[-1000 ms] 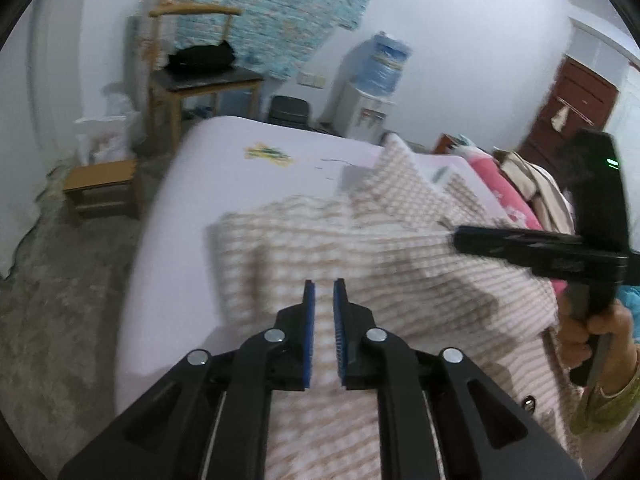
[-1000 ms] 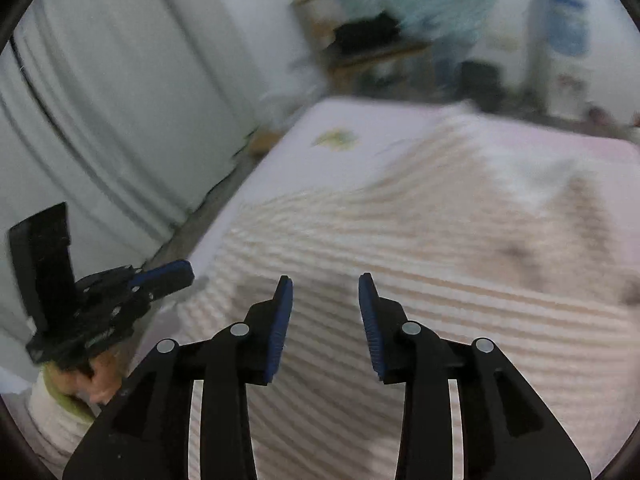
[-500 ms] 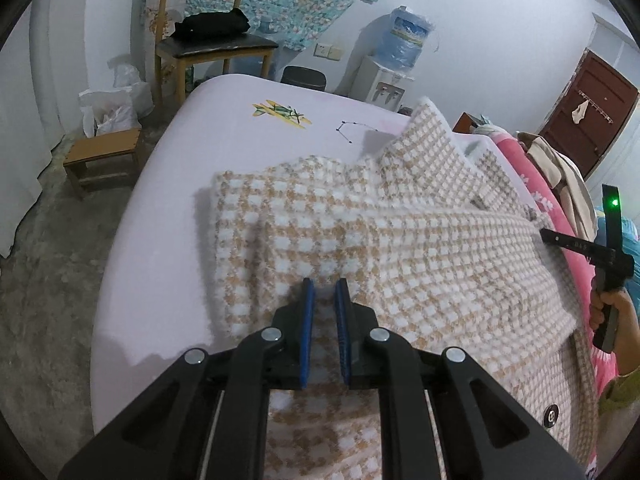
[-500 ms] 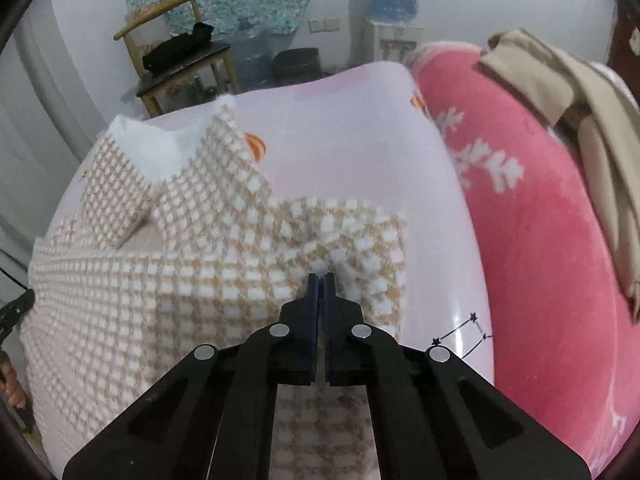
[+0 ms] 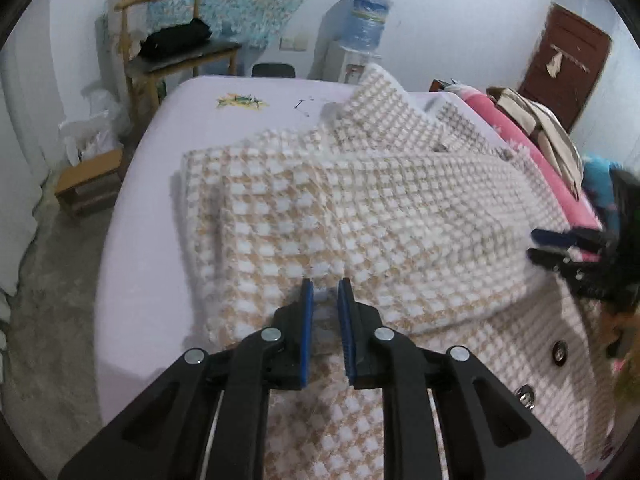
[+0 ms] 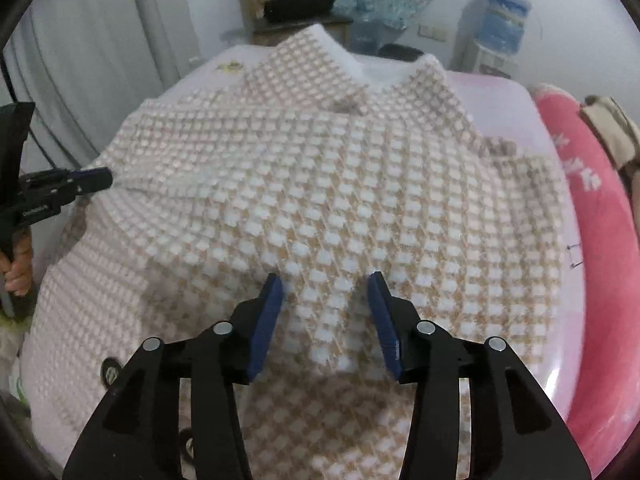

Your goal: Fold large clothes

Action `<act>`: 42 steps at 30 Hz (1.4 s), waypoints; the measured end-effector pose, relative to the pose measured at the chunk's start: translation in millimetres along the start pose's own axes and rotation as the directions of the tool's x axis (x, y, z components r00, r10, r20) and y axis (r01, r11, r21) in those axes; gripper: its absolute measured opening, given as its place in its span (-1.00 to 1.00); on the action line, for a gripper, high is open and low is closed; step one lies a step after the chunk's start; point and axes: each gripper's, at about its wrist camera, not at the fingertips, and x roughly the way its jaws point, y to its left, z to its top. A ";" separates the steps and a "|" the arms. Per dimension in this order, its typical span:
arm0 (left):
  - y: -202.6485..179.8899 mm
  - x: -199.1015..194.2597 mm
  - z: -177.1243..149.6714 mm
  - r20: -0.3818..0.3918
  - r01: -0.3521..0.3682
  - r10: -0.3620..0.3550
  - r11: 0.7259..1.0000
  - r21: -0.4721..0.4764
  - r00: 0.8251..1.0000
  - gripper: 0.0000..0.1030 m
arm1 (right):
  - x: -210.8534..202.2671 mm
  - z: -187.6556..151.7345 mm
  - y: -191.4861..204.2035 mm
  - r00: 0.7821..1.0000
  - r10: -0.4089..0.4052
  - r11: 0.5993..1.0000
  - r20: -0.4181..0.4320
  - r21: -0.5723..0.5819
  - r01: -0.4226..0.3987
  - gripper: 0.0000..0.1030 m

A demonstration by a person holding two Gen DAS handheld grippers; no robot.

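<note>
A beige-and-white checked jacket (image 5: 360,208) lies spread on the bed, collar at the far end and a folded layer across its middle. My left gripper (image 5: 325,292) hovers low over the near part of that fold. Its jaws are opening, with a narrow gap and cloth showing in it, the pads not pressing. My right gripper (image 6: 326,284) hangs over the jacket (image 6: 320,184). Those jaws are also opening, wide apart, with a raised ridge of fabric between them, untouched. Each view catches the other tool at its edge: the right gripper (image 5: 536,246) and the left gripper (image 6: 102,178).
The bed (image 5: 152,240) has a pale lilac sheet. A pink blanket (image 6: 600,216) with beige clothes on it lies along the right side. Beyond the bed stand a wooden chair (image 5: 160,40), a water dispenser (image 5: 362,20) and a low stool (image 5: 88,188). A curtain (image 6: 100,60) hangs on the left.
My right gripper was shut over the jacket's right sleeve corner half a second ago; it now stands open over the jacket's middle. My left gripper has sunk a little and its gap has widened slightly.
</note>
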 end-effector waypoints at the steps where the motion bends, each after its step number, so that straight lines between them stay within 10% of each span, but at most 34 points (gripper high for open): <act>1: -0.1 -3.1 1.6 0.003 -0.006 0.006 1.000 -0.012 1.000 -0.73 | -2.2 4.1 -1.6 1.000 0.006 0.999 -0.009 0.033 -0.006 -0.16; 6: -10.2 -29.1 -6.4 0.027 -0.033 0.032 0.999 0.031 0.999 -0.68 | -36.5 2.7 4.7 0.999 -0.009 0.995 0.040 0.099 0.005 0.03; 16: -39.3 -88.1 -78.6 -0.032 -0.027 0.028 0.999 0.037 0.999 0.33 | -124.7 -91.6 26.2 0.996 -0.007 0.960 0.090 0.280 -0.019 0.57; 29: -94.4 -104.6 -156.1 -0.102 -0.122 0.135 0.985 0.121 0.986 0.57 | -149.9 -182.9 70.9 0.987 -0.162 0.941 -0.012 0.300 0.158 0.76; 42: -102.0 -81.5 -184.3 -0.135 -0.193 0.205 0.976 0.097 0.970 0.67 | -118.5 -219.9 69.4 0.985 -0.137 0.927 -0.106 0.336 0.166 0.77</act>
